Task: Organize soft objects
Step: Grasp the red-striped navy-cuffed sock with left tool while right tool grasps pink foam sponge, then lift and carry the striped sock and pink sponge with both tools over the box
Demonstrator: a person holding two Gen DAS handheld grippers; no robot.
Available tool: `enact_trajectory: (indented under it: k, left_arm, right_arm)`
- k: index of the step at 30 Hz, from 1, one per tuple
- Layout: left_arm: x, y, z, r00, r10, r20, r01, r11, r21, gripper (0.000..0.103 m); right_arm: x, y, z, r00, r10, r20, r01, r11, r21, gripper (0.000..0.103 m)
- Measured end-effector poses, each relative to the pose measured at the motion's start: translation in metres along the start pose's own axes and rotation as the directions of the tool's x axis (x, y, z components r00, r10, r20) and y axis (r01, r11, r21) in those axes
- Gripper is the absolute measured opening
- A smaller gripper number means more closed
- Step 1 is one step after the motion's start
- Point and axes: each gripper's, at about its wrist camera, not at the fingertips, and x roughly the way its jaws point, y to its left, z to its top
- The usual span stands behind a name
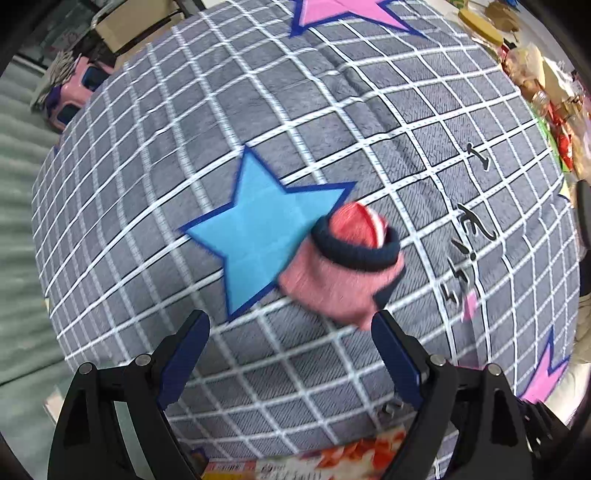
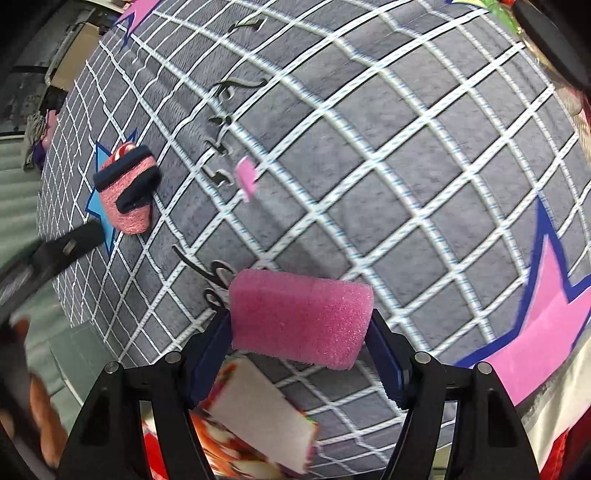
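Note:
A rolled pink sock bundle with a navy cuff lies on the grey checked blanket, at the right tip of a blue star. My left gripper is open and empty just in front of it, its right finger close to the bundle's near edge. The bundle also shows in the right wrist view, far left. My right gripper is shut on a pink sponge block, held above the blanket.
A printed packet lies under the right gripper at the blanket's near edge, also seen in the left wrist view. A small pink scrap lies mid-blanket. Clutter of bottles and packets lines the far right. A cardboard box stands beyond.

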Motion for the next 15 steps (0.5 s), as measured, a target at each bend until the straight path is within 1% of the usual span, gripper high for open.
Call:
enact_trajectory:
  k: [2, 4, 6, 8, 9, 11, 12, 13, 15]
  left_arm:
    - [0.009, -0.008, 0.006, 1.000, 0.001, -0.002, -0.001, 1.000, 0.013, 0.091]
    - [0.015, -0.015, 0.011, 1.000, 0.004, 0.002, -0.004, 1.000, 0.020, 0.091]
    - [0.020, -0.021, 0.015, 1.000, 0.008, 0.005, -0.008, 1.000, 0.027, 0.091]
    - [0.026, -0.028, 0.020, 1.000, 0.011, 0.006, -0.011, 0.999, 0.033, 0.091]
    - [0.029, -0.030, 0.021, 1.000, 0.008, 0.004, -0.009, 0.999, 0.034, 0.091]
    - [0.038, -0.032, 0.023, 1.000, 0.002, -0.008, -0.002, 1.000, 0.031, 0.095]
    - [0.038, -0.030, 0.024, 1.000, 0.000, 0.007, 0.000, 1.000, 0.016, 0.098]
    - [0.040, -0.029, 0.025, 1.000, -0.006, 0.007, 0.006, 1.000, 0.012, 0.101]
    - [0.045, -0.025, 0.025, 1.000, -0.015, 0.007, 0.015, 1.000, 0.008, 0.103]
  right_arm:
    - [-0.011, -0.013, 0.000, 1.000, -0.018, 0.011, 0.018, 0.999, -0.030, 0.073]
    - [-0.024, -0.019, -0.003, 0.997, -0.069, 0.039, 0.071, 0.994, -0.077, 0.073]
    - [-0.030, -0.030, 0.000, 0.986, -0.152, 0.072, 0.161, 0.977, -0.143, 0.073]
    - [-0.031, -0.042, 0.002, 0.974, -0.209, 0.085, 0.221, 0.958, -0.180, 0.073]
    - [-0.030, -0.049, 0.004, 0.970, -0.227, 0.083, 0.239, 0.952, -0.190, 0.073]
    - [-0.028, -0.060, 0.006, 0.973, -0.218, 0.076, 0.228, 0.955, -0.191, 0.074]
    - [-0.026, -0.062, 0.009, 0.971, -0.227, 0.068, 0.236, 0.952, -0.192, 0.075]
    - [-0.024, -0.063, 0.011, 0.970, -0.235, 0.064, 0.243, 0.950, -0.196, 0.083]
    - [-0.020, -0.060, 0.014, 0.972, -0.228, 0.063, 0.236, 0.952, -0.197, 0.092]
